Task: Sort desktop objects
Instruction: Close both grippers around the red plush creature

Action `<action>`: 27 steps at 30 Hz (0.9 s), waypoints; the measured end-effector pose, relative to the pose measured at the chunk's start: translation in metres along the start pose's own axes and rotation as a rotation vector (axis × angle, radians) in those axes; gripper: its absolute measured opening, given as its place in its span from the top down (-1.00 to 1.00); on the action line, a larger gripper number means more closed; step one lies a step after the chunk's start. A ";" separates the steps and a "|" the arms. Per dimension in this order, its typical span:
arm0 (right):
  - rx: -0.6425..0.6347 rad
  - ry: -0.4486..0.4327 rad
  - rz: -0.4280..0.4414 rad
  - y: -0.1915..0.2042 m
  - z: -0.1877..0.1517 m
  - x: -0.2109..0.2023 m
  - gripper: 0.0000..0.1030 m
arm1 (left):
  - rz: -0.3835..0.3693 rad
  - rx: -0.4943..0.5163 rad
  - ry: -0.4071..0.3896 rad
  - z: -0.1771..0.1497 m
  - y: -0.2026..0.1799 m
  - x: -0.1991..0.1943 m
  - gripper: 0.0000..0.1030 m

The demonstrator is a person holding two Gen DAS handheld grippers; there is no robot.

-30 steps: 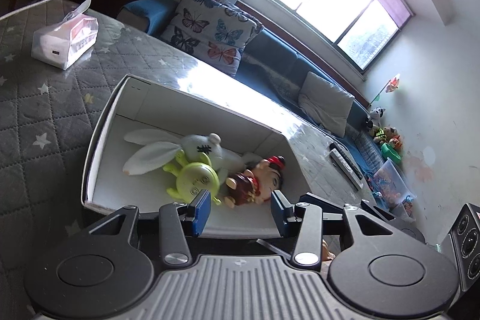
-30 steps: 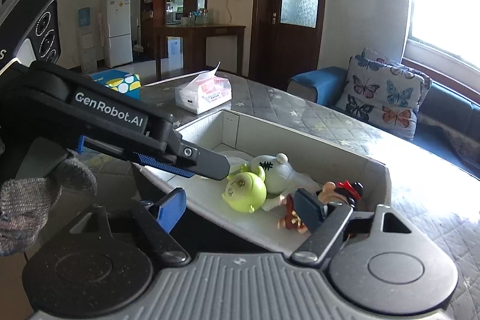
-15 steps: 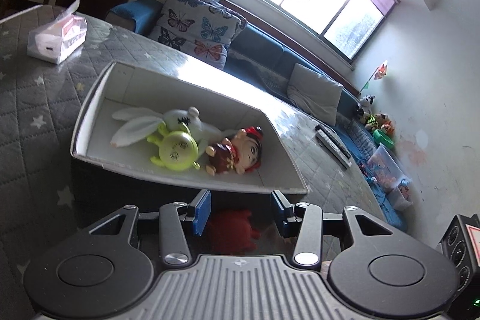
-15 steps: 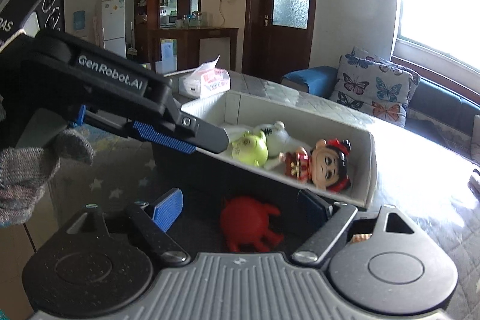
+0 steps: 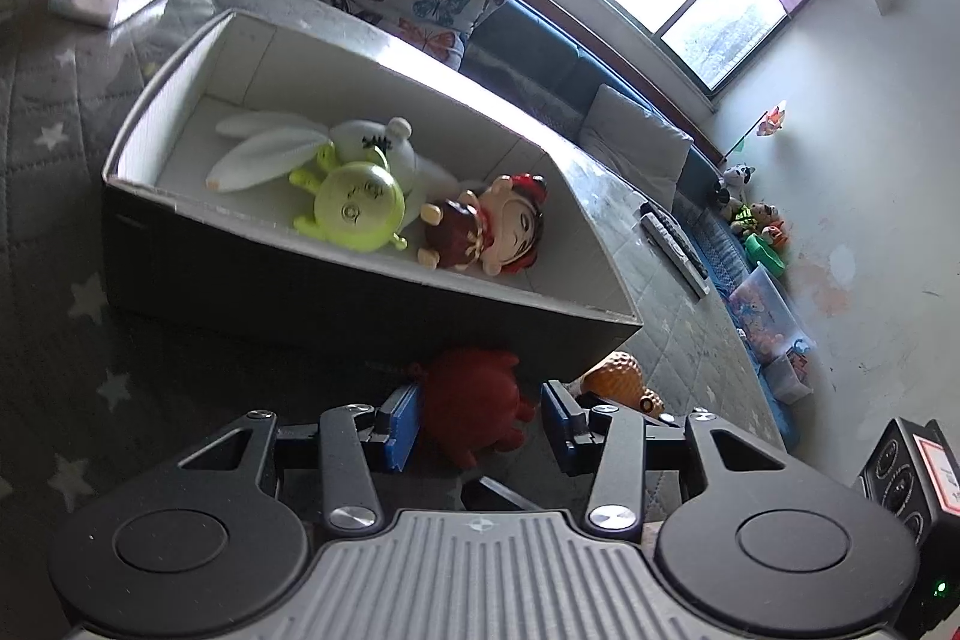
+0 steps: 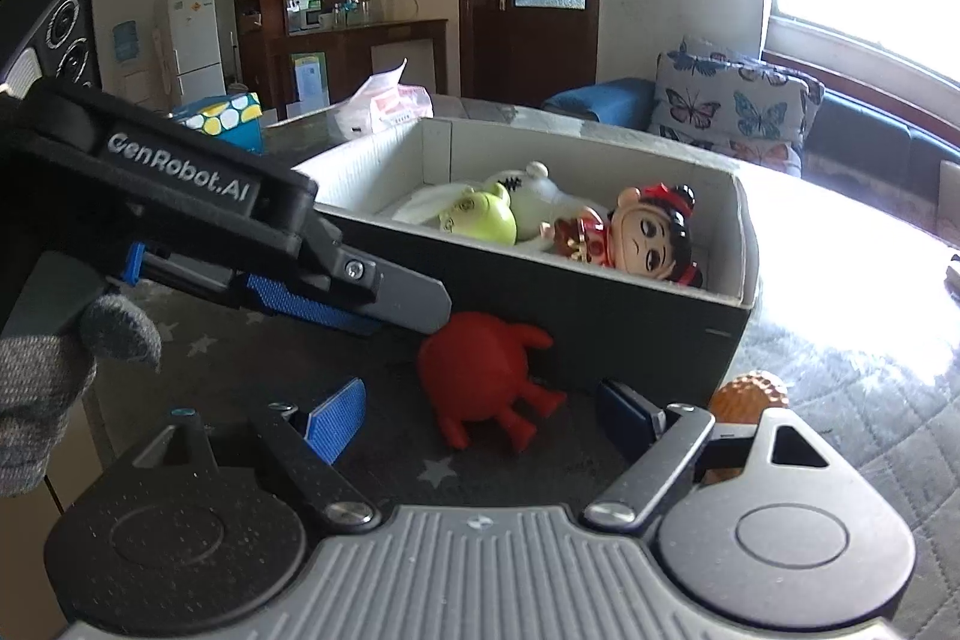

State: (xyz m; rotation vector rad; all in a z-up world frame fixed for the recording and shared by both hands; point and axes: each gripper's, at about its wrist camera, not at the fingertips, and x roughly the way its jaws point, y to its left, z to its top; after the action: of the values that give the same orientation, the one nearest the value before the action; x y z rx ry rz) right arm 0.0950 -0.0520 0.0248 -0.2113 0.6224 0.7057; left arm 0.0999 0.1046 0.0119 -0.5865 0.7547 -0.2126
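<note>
Left gripper (image 5: 477,427) spread, red toy (image 5: 474,400) between its pads, not pinched. Right gripper (image 6: 483,415) spread too, same toy just ahead of its fingertips, nothing held. Orange toy (image 5: 621,379) just right of the fingers. Beyond, box (image 5: 372,298) with three toys in. Best: one gripper takes red toy, centre pads on body not legs, other backs off to avoid clash.
</note>
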 end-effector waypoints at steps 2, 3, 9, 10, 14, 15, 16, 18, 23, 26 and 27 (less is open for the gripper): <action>0.005 0.004 0.001 -0.001 0.000 0.005 -0.67 | -0.007 -0.012 0.006 -0.001 0.003 0.003 0.10; 0.006 0.005 0.003 -0.002 0.001 0.006 -0.67 | -0.011 -0.021 0.009 -0.001 0.005 0.005 0.10; -0.007 0.011 0.008 -0.001 0.003 0.018 -0.66 | -0.041 -0.043 0.015 0.002 0.008 0.013 0.10; -0.010 0.013 0.009 -0.001 0.004 0.021 -0.66 | -0.043 -0.044 0.015 0.002 0.008 0.013 0.10; -0.012 0.020 0.015 -0.003 0.006 0.028 -0.64 | -0.047 -0.060 0.014 0.002 0.011 0.016 0.10; -0.011 0.022 0.016 -0.003 0.006 0.029 -0.63 | -0.048 -0.063 0.013 0.003 0.011 0.016 0.10; -0.010 0.026 0.019 -0.004 0.007 0.031 -0.63 | -0.049 -0.064 0.011 0.003 0.012 0.017 0.10; -0.011 0.032 0.025 -0.004 0.007 0.033 -0.52 | -0.050 -0.068 0.009 0.003 0.013 0.017 0.10; -0.016 0.042 0.031 -0.003 0.006 0.037 -0.36 | -0.057 -0.078 0.005 0.004 0.015 0.019 0.10; -0.011 0.042 0.037 -0.002 0.006 0.035 -0.20 | -0.054 -0.070 0.002 0.004 0.016 0.020 0.17; -0.009 0.042 0.038 -0.003 0.007 0.035 -0.19 | -0.053 -0.070 0.001 0.005 0.016 0.020 0.19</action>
State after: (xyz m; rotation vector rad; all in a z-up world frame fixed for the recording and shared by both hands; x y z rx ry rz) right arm 0.1201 -0.0326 0.0091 -0.2233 0.6652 0.7424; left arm 0.1173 0.1120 -0.0066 -0.6738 0.7508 -0.2361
